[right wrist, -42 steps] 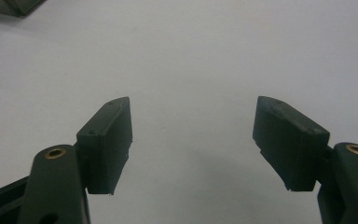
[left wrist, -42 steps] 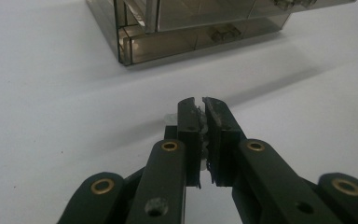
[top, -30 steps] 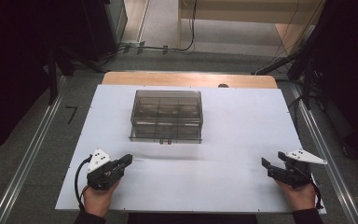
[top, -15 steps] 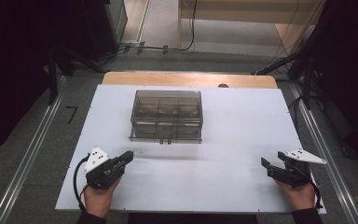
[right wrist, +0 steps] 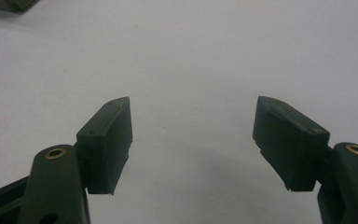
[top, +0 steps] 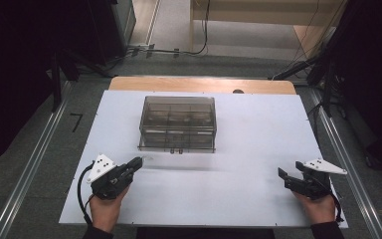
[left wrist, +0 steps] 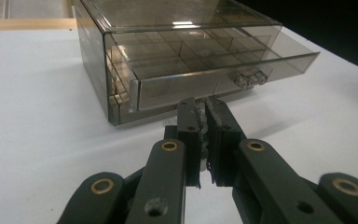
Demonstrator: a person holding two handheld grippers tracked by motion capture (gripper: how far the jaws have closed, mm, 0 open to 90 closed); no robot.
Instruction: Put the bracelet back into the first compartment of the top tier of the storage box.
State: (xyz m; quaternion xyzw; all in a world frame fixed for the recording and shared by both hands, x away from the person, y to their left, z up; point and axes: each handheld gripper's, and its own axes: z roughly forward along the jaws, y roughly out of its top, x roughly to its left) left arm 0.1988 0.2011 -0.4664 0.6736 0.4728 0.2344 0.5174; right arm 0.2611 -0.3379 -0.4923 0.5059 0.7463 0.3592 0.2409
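A smoke-grey see-through drawer box [top: 178, 122] with several compartments stands at the middle of the white table [top: 258, 124]. Its lower drawer [left wrist: 223, 77], which has a clear knob [left wrist: 249, 78], is slid out a little toward me. My left gripper [top: 138, 163] lies at the front left, pointing at the box's near left corner, a short way off it. In the left gripper view its jaws [left wrist: 204, 107] are pressed together with only a thin slit, and I cannot make out anything held. My right gripper [top: 284, 178] rests at the front right, jaws wide open [right wrist: 193, 140] over bare table.
A wooden strip [top: 199, 84] runs along the table's far edge. Metal rails [top: 35, 164] flank the table on both sides. Cables [top: 169, 50] lie on the floor beyond, and dark furniture stands at both far corners.
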